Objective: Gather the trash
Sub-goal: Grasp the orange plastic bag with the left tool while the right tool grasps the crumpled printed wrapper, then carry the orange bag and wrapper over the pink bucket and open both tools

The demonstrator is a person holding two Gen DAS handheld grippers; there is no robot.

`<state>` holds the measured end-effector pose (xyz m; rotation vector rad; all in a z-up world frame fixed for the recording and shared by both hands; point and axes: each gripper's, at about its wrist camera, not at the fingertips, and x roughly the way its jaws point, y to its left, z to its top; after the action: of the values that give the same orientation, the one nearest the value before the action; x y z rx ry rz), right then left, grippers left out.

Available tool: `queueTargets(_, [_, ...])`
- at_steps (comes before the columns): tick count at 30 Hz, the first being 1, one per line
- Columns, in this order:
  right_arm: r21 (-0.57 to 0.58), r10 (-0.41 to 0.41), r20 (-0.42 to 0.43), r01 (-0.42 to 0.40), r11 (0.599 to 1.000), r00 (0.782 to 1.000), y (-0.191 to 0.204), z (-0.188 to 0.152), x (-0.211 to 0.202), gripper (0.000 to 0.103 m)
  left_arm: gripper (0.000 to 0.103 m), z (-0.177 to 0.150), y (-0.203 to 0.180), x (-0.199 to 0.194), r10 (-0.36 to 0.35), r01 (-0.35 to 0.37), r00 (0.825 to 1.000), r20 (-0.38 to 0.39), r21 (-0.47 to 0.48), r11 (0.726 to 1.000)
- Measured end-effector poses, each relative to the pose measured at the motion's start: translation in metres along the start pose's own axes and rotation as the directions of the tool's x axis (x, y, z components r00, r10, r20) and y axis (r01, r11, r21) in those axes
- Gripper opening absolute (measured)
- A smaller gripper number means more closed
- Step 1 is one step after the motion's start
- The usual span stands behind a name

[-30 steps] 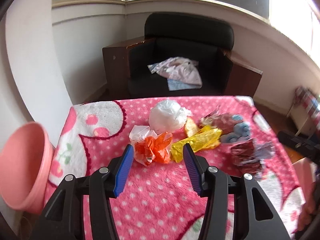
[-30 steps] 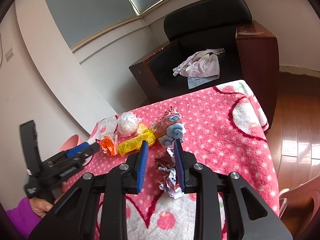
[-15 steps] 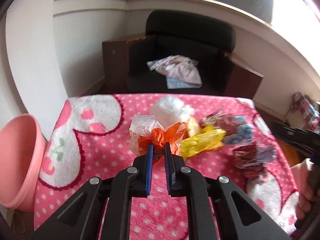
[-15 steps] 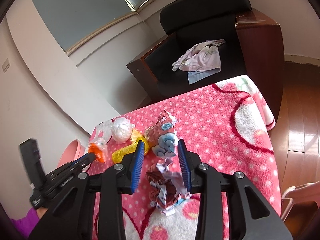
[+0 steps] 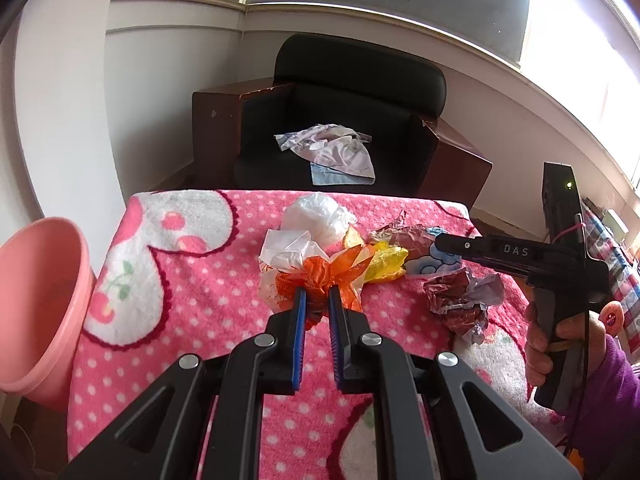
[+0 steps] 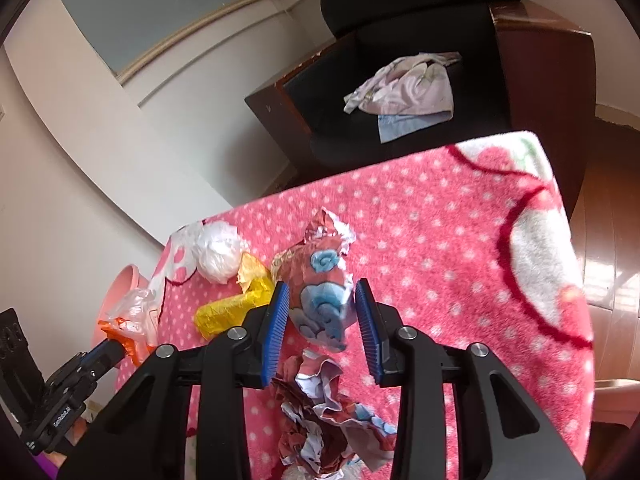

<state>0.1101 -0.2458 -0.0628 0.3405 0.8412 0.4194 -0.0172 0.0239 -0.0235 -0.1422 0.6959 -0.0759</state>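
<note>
My left gripper [image 5: 317, 300] is shut on an orange plastic bag [image 5: 328, 276], which has a crumpled white piece [image 5: 284, 252] clinging to it. In the right wrist view that orange bag [image 6: 120, 332] hangs near the blanket's left edge, in front of the pink basin [image 6: 124, 280]. My right gripper [image 6: 319, 300] stands open astride a red wrapper with blue swirls [image 6: 324, 264], pads on either side of it. A crumpled dark red wrapper [image 6: 320, 412] lies under its fingers. A yellow bag [image 6: 228, 312] and a white bag [image 6: 218, 256] rest to the left.
The trash lies on a pink dotted blanket [image 5: 180, 300] over a table. The pink basin [image 5: 40, 300] stands off its left edge. A black armchair [image 5: 360, 80] with cloths on the seat is behind. A person's hand [image 5: 560, 340] in a purple sleeve holds the right gripper.
My left gripper closed on the orange bag and drew it toward the left edge. My right gripper widened and moved forward from the dark red wrapper to straddle the blue-swirl wrapper.
</note>
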Motion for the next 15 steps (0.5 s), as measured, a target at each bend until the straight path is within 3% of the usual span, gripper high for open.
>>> queueTargets(2, [0.007, 0.008, 0.012, -0.008, 1.0, 1.0, -0.001, -0.003, -0.002, 0.033, 0.01, -0.002, 0.002, -0.002, 0.002, -0.002, 1.0, -0.001, -0.007, 1.0])
queueTargets(4, [0.011, 0.008, 0.023, -0.008, 1.0, 1.0, -0.001, -0.006, -0.007, 0.014, 0.01, -0.004, 0.004, -0.004, 0.004, -0.004, 1.0, 0.0, -0.012, 1.0])
queueTargets(15, [0.014, 0.041, 0.153, -0.044, 0.999, 0.987, 0.012, -0.013, -0.059, 0.007, 0.01, -0.006, 0.004, -0.023, -0.01, 0.011, 0.999, 0.043, -0.02, 1.0])
